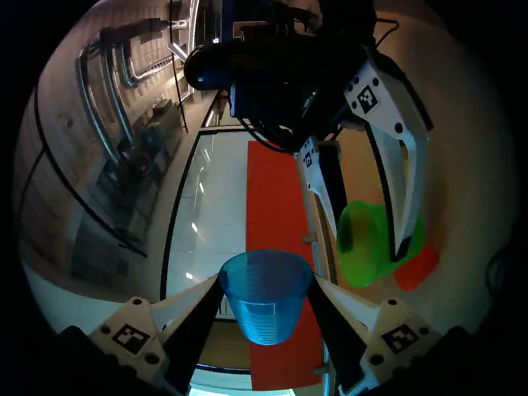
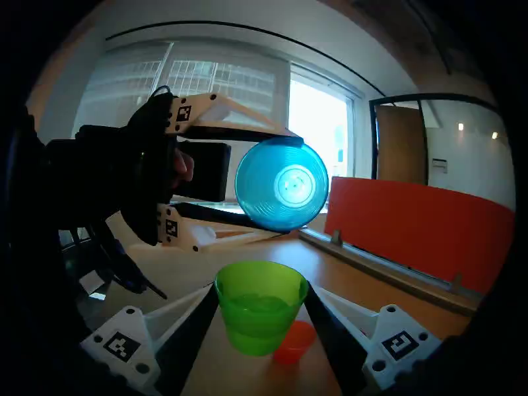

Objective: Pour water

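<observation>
Our left gripper (image 1: 265,282) is clenched on the blue cup (image 1: 265,300), one finger pressed to each side just under the rim. In the right gripper view that cup hangs above and beyond the green cup (image 2: 261,309), tipped over on its side so that its round base faces the camera. A hand (image 2: 150,178) in a black glove holds that gripper, up and to the left of the green cup.

Our right gripper (image 2: 261,290) grasps the green cup, both fingers tight against its walls. The green cup stands upright between them and carries clear liquid partway up. We cannot tell whether its base rests on the wooden desk (image 2: 369,274) or sits a little above it. We also cannot tell whether any water is in the blue cup.

A small orange cup (image 2: 294,341) stands on the desk just beside the green cup, low at its right side, and the two overlap from this camera. In the left gripper view the orange cup peeks out from behind the green cup.

A red partition panel (image 2: 422,228) runs along the desk to the right of the green cup and beyond it. A bright window (image 2: 317,122) lies well behind the green cup, past the blue cup.
</observation>
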Motion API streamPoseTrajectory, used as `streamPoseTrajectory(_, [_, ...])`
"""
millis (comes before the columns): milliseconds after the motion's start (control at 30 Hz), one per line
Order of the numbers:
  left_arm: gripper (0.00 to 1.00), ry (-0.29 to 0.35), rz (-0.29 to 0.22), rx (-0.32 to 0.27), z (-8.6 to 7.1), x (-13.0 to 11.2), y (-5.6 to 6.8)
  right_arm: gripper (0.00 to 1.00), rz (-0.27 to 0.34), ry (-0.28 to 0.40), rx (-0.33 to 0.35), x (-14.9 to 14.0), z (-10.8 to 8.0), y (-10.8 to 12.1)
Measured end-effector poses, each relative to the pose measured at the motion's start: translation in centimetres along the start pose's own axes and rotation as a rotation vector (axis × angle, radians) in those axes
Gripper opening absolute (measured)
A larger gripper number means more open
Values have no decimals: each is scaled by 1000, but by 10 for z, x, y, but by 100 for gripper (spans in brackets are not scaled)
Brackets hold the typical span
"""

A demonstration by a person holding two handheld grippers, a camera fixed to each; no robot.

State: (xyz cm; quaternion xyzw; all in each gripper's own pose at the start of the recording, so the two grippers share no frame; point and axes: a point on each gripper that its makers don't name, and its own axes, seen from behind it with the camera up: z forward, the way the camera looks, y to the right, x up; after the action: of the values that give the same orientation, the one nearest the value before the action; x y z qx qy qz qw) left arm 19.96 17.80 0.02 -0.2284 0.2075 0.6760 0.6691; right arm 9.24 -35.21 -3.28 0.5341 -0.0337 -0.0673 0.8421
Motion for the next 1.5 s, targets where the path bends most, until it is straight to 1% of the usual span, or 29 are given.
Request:
streamPoseTrajectory(200, [86, -3, -17, 6, 0, -2, -4, 92, 0, -3, -5, 0, 0, 2])
streamPoseTrajectory(300, [86, -5, -41, 11, 0, -4, -4, 92, -1, -2, -6, 0, -1, 2])
streamPoseTrajectory(400, [85, -10, -67, 15, 1, -7, -5, 92, -2, -4, -7, 1, -1, 2])
streamPoseTrajectory(533, [85, -16, -127, 25, 2, -12, -5, 92, -5, -7, -10, 1, -1, 3])
streamPoseTrajectory(833, [85, -36, -326, 45, 3, -25, -6, 92, -11, -11, -15, 2, -2, 5])
streamPoseTrajectory(1000, [85, -35, -461, 43, 5, -32, -4, 92, -15, -12, -16, 3, -3, 5])
streamPoseTrajectory(1200, [85, -52, -642, 43, 4, -44, 0, 92, -17, -12, -22, 2, -5, 7])
streamPoseTrajectory(1300, [85, -59, -715, 46, 2, -49, 0, 92, -16, -12, -25, 1, -6, 8])
streamPoseTrajectory(1500, [85, -76, -869, 35, 2, -59, 8, 92, -16, -14, -30, 1, -9, 10])
